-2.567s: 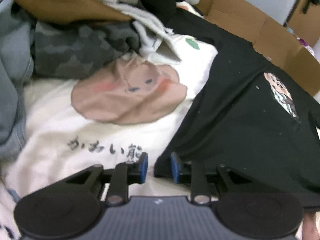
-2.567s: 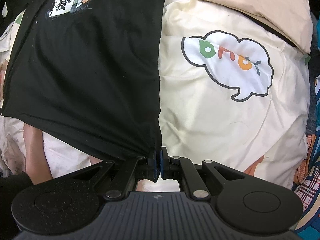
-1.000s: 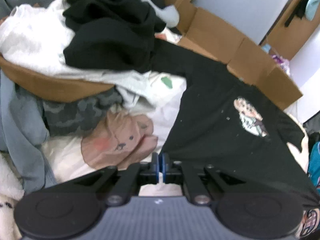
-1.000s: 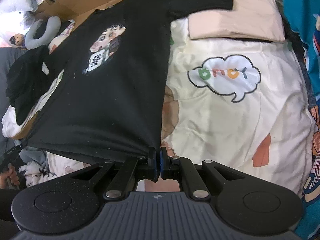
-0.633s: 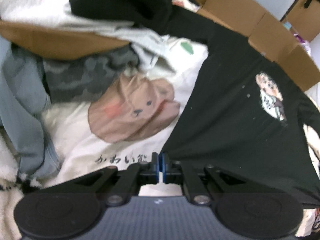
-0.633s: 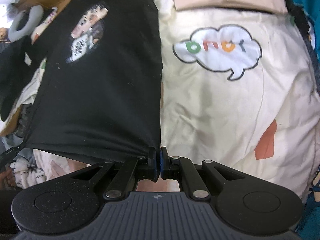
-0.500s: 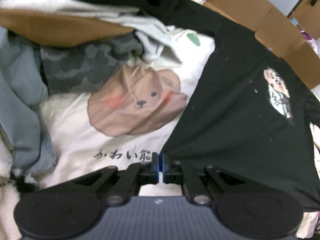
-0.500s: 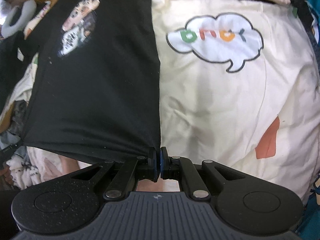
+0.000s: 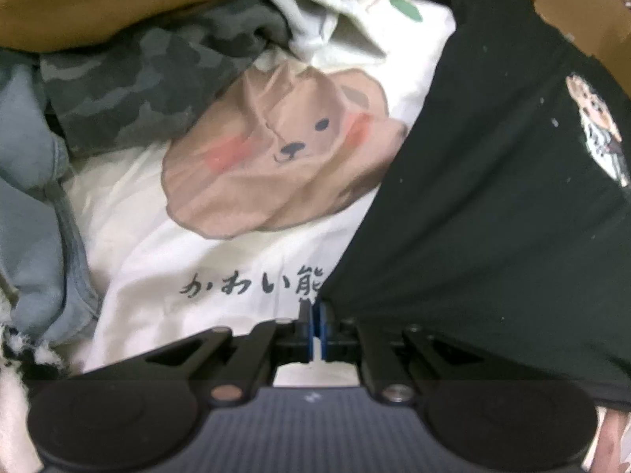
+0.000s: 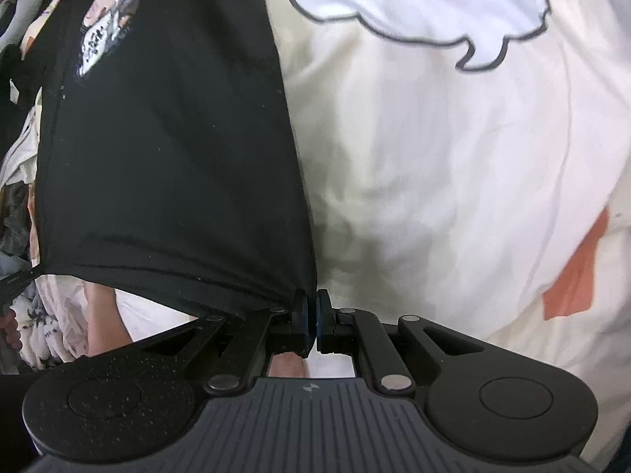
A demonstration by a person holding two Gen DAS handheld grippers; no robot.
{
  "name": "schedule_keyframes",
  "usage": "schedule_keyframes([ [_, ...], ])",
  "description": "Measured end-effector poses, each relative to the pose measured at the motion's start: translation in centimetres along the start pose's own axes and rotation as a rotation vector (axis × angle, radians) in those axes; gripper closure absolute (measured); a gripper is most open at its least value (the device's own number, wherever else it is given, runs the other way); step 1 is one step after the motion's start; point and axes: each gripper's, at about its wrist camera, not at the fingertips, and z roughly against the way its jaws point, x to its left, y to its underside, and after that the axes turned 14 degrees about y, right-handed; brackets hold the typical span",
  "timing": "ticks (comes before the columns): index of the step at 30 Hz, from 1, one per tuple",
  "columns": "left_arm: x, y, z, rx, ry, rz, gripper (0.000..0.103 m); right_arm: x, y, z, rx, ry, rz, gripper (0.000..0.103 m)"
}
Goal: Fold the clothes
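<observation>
Because both the left tongs (image 9: 314, 317) and right tongs (image 10: 311, 317) pinch only the hem corners of the black cotton T-shirt with a cartoon print (image 10: 169, 149), stretched across mid-frame, a hard tug could slip a corner free.

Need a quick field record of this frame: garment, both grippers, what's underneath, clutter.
garment: black T-shirt, small cartoon print on the chest, spread out
left gripper: shut on the T-shirt's bottom corner
right gripper: shut on the other bottom corner
hem: stretched between the two grippers
underneath: cream bedsheet with a bear print and a speech-bubble print
clutter: clothes pile at the left; cardboard box behind the shirt
</observation>
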Motion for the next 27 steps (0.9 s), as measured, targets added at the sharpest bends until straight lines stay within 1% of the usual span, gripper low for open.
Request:
schedule_keyframes([
  [4, -0.1, 0.0, -1.2, 0.037, -0.024, -0.009, 0.099, 0.6, 0.0, -1.4, 0.008, 0.021, 0.034, 0.100],
  [5, -0.1, 0.0, -1.5, 0.050, -0.024, -0.005, 0.099, 1.0, 0.0, -1.6, 0.011, 0.034, 0.050, 0.096],
  [8, -0.1, 0.0, -1.9, 0.077, -0.045, 0.007, 0.094, 1.5, 0.2, -1.9, 0.014, 0.056, 0.077, 0.093],
  [10, -0.1, 0.0, -1.6, 0.086, -0.052, 0.021, 0.087, 1.4, 0.5, -1.8, 0.009, 0.060, 0.077, 0.092],
  [12, -0.3, -0.1, -0.8, 0.089, -0.063, 0.026, 0.087, 1.1, 0.7, -1.3, 0.001, 0.044, 0.054, 0.084],
  [13, -0.5, -0.1, -0.2, 0.087, -0.065, 0.026, 0.085, 1.0, 0.7, -0.8, -0.010, 0.040, 0.047, 0.077],
  [14, -0.6, -0.2, 0.4, 0.083, -0.068, 0.025, 0.083, 0.8, 0.8, -0.3, -0.020, 0.036, 0.040, 0.072],
  [16, -0.9, -0.4, 1.8, 0.072, -0.066, 0.029, 0.069, 0.5, 0.9, 0.6, -0.041, 0.026, 0.026, 0.068],
  [18, -1.3, -0.8, 3.3, 0.055, -0.068, 0.029, 0.061, 0.3, 0.8, 2.3, -0.079, 0.013, 0.014, 0.067],
  [20, -2.1, -1.1, 4.6, 0.039, -0.071, 0.031, 0.059, 0.1, 0.6, 3.9, -0.116, 0.000, 0.001, 0.066],
  [23, -3.4, -2.1, 6.2, 0.022, -0.063, 0.036, 0.056, -0.2, 0.4, 6.4, -0.173, -0.020, -0.017, 0.062],
  [25, -4.6, -2.7, 7.4, 0.008, -0.060, 0.031, 0.053, -0.4, 0.3, 8.1, -0.210, -0.033, -0.030, 0.059],
  [27, -5.9, -3.2, 8.4, -0.009, -0.056, 0.022, 0.049, -0.6, 0.1, 9.7, -0.248, -0.047, -0.042, 0.059],
])
